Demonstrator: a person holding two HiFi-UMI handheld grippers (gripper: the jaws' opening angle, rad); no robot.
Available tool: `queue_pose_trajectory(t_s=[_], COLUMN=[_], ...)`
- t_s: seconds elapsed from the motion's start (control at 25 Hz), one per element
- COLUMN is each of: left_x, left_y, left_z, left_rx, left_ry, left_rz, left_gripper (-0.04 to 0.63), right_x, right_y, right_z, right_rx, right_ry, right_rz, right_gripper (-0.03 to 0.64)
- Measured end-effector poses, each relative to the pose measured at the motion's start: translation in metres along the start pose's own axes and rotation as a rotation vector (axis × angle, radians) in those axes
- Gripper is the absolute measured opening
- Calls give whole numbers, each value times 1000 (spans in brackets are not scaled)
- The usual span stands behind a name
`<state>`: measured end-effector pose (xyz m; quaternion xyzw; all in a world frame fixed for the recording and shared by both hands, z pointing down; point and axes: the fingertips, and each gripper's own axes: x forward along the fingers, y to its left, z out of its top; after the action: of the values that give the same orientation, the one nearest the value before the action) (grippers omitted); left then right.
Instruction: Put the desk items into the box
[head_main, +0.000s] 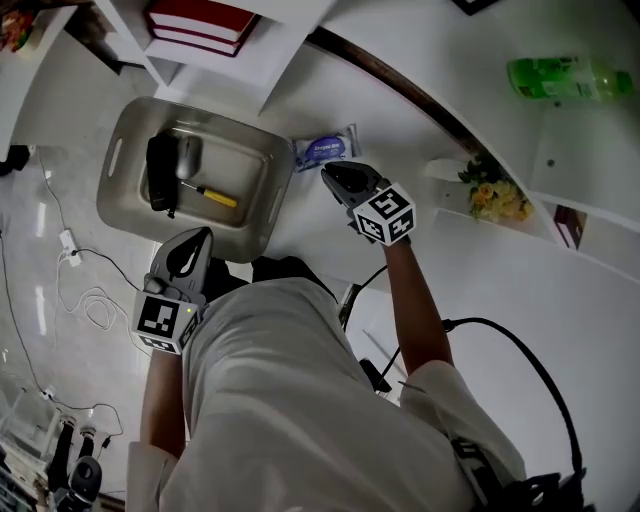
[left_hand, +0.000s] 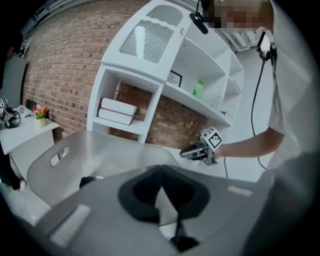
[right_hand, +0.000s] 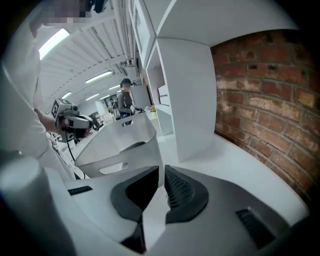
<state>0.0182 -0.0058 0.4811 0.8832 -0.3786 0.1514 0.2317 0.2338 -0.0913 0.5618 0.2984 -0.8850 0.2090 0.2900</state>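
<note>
A grey box (head_main: 130, 130) stands at the desk's left end, holding a black item (head_main: 160, 172), a grey item (head_main: 188, 155) and a yellow-handled screwdriver (head_main: 215, 195). Just right of the box, a blue packet (head_main: 325, 150) lies on the white desk. My right gripper (head_main: 335, 178) hovers right beside the packet, jaws shut and empty. In its own view the right gripper (right_hand: 162, 170) faces the box (right_hand: 125, 140). My left gripper (head_main: 195, 240) is at the box's near edge, also shut with nothing in it. The left gripper (left_hand: 160, 172) looks over the box (left_hand: 100, 150) toward the right gripper (left_hand: 186, 153).
A white shelf unit behind the box holds red books (head_main: 200, 20). On shelves at the right are a green bottle (head_main: 565, 78) and a small pot of flowers (head_main: 495, 190). Cables (head_main: 80, 290) lie on the floor left of the desk. A person (right_hand: 125, 100) stands far off.
</note>
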Motion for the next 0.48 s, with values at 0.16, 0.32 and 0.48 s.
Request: queue_pose_trajectory(t_s=[0.16, 0.32, 0.48], left_x=[-4, -10, -13], left_y=[2, 5, 6], left_z=[-5, -8, -4], left_rx=[-25, -49, -82], left_ry=[1, 2, -17], left_rz=[48, 95, 139], left_gripper=[3, 3, 3], right_x=[18, 37, 52], right_y=[-27, -47, -62], right_z=[-11, -26, -42], right_rx=[-58, -108, -161], right_ry=[84, 161, 238], right_rz=[37, 63, 92], right_gripper=[14, 44, 68])
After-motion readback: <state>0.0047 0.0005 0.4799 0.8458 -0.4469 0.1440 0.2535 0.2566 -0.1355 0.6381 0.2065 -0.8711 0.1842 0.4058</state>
